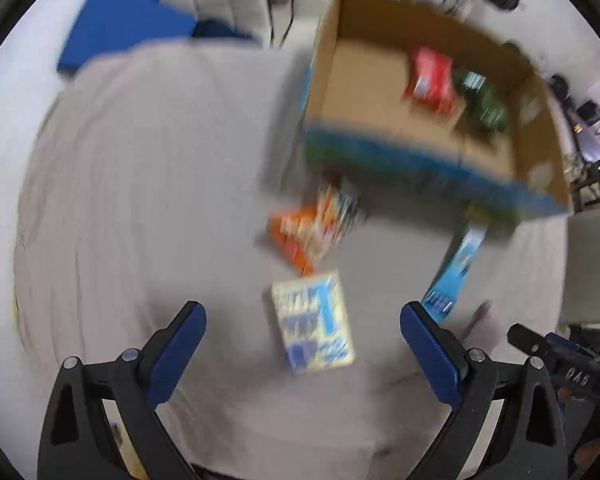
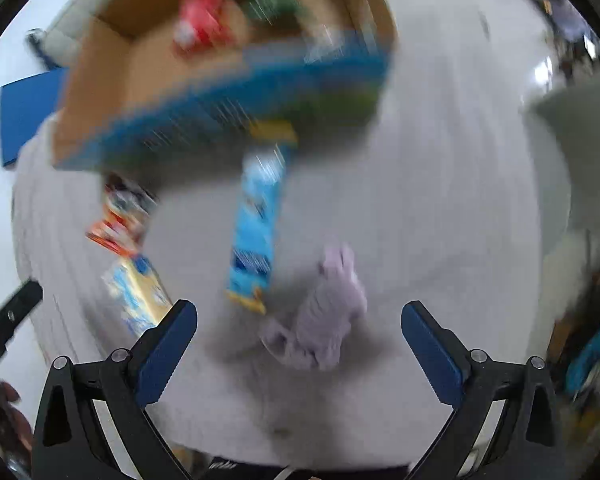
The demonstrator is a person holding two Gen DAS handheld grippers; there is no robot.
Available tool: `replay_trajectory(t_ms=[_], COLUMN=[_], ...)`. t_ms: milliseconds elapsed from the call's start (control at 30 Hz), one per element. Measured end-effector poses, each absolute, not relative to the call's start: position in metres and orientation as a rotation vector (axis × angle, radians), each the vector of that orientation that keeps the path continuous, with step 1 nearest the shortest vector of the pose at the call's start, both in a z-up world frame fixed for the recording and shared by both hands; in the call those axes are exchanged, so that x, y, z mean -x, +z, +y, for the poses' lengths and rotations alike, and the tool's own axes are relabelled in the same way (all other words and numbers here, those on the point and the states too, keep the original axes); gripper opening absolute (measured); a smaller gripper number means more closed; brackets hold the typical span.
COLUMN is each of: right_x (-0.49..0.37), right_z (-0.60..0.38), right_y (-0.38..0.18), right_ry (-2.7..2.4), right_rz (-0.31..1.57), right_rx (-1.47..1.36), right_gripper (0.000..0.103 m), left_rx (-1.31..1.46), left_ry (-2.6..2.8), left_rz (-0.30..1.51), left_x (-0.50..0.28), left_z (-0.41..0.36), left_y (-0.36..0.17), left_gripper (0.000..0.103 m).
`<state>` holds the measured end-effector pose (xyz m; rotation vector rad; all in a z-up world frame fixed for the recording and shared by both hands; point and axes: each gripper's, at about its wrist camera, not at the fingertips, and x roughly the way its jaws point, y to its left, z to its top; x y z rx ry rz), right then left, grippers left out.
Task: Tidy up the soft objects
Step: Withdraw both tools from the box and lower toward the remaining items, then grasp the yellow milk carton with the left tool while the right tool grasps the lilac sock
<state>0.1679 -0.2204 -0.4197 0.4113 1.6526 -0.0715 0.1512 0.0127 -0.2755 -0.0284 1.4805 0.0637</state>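
Both grippers' jaws stand apart and empty; the right gripper [image 2: 299, 334] is nearer the lilac soft toy [image 2: 332, 312], lying lengthwise straight ahead between them.

We are seeing a packet [image 1: 314, 324] lying between the left claw's [image 1: 303, 330] fingers, a pouch [image 1: 308, 232] lying ahead of it, the box [image 1: 420, 160] sitting beyond. A cloth [image 2: 328, 312] is lying between the right claw's [image 2: 299, 328] fingers, a long pack [image 2: 256, 232] lying ahead-left.
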Motion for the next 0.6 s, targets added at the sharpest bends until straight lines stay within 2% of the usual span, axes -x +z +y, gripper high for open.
replay_trajectory(t_ms=[167, 233, 267, 300, 500, 567, 600], right_x=[-0.144, -0.141, -0.141, -0.14, -0.143, -0.143, -0.143], right_z=[-0.24, -0.242, -0.241, -0.238, -0.215, -0.212, -0.213], right_y=[-0.476, -0.494, -0.501, -0.503, -0.482, -0.487, -0.49], right_ry=[-0.148, -0.158, -0.156, -0.156, -0.087, -0.05, -0.045], right_rz=[1.737, 1.76, 1.783, 1.799, 1.779, 1.803, 1.811], right_rx=[-0.697, -0.756, -0.748, -0.713, -0.269, -0.21, -0.224], right_gripper=[0.101, 0.085, 0.061, 0.041, 0.039, 0.04, 0.041], left_rx=[0.078, 0.111, 0.121, 0.129, 0.099, 0.065, 0.051], left_ry=[0.077, 0.064, 0.064, 0.059, 0.033, 0.025, 0.024], left_rz=[1.605, 1.638, 1.66, 1.678, 1.754, 1.77, 1.775], left_x=[-0.142, -0.146, -0.148, -0.149, -0.156, -0.155, -0.154], left_z=[0.017, 0.016, 0.016, 0.015, 0.004, -0.002, -0.004], left_y=[-0.33, -0.345, -0.354, -0.361, -0.4, -0.411, -0.415], left_gripper=[0.1, 0.1, 0.1, 0.1, 0.1, 0.099, 0.093])
